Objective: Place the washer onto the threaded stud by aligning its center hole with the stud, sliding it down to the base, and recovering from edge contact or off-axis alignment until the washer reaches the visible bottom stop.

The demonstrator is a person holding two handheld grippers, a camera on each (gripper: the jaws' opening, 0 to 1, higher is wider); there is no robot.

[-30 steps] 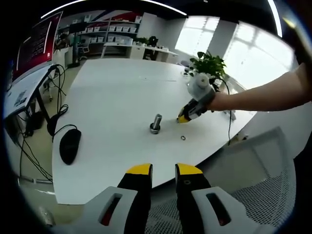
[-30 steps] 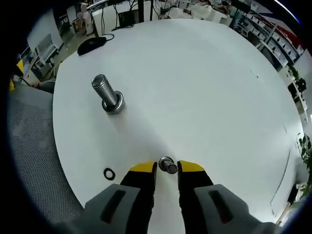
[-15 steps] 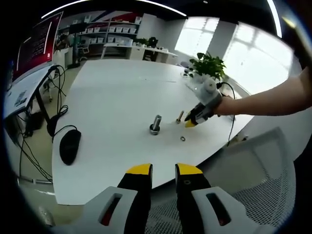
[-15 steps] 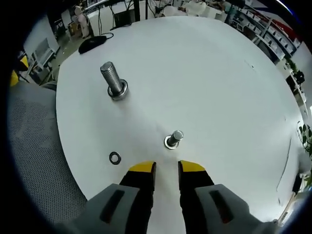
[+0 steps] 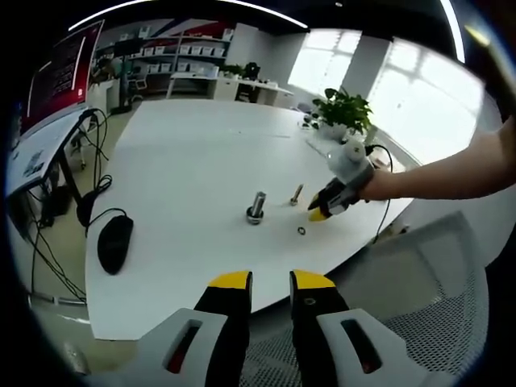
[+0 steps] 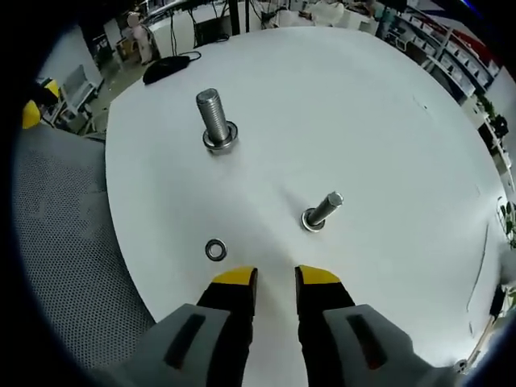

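A large threaded stud (image 6: 216, 121) stands upright on the white table (image 6: 363, 121) with a ring at its base. A smaller bolt (image 6: 321, 211) stands head down to its right, slightly tilted. The washer (image 6: 215, 249) lies flat near the table edge, just left of and beyond my right gripper (image 6: 276, 278), which is open with nothing between its fingers. The left gripper view shows the large stud (image 5: 256, 206), the small bolt (image 5: 297, 194), the washer (image 5: 301, 231) and the right gripper (image 5: 319, 214) in a person's hand. My left gripper (image 5: 272, 282) hangs back off the table, open and holding nothing.
A black mouse (image 5: 115, 241) with its cable lies at the table's left end. A potted plant (image 5: 347, 106) stands at the far right end. A grey mesh chair (image 5: 419, 322) sits below the near edge. Desks and shelves lie beyond.
My right gripper has let go of the small bolt and drawn back toward the table edge, leaving it standing. The left gripper has not moved.
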